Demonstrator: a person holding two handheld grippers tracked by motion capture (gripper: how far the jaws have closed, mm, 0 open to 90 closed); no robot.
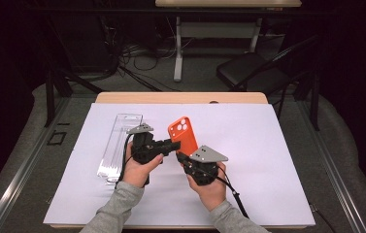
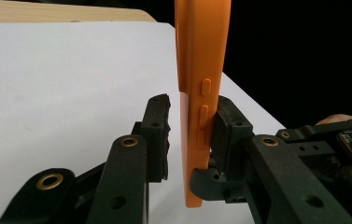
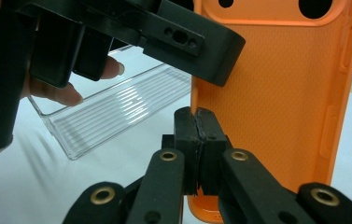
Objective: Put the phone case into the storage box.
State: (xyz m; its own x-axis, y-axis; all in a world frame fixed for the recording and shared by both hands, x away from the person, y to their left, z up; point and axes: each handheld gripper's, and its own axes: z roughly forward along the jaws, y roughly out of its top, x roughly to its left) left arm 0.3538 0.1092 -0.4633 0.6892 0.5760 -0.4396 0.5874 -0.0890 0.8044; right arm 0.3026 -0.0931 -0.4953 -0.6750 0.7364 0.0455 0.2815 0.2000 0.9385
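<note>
High view: orange phone case (image 1: 183, 134) upright above tabletop (image 1: 268, 160) centre, clear tray (image 1: 120, 145) left. Right hand-held gripper (image 3: 196, 140) pinches its edge; left hand-held gripper (image 2: 190, 140) straddles it, one pad off. We should seat left squarely before right releases.

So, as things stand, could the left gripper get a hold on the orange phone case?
Probably yes. The orange silicone phone case stands upright between the left gripper's fingers, one finger touching its button edge, the other just clear. The right gripper pinches its lower edge, steadying it.
</note>
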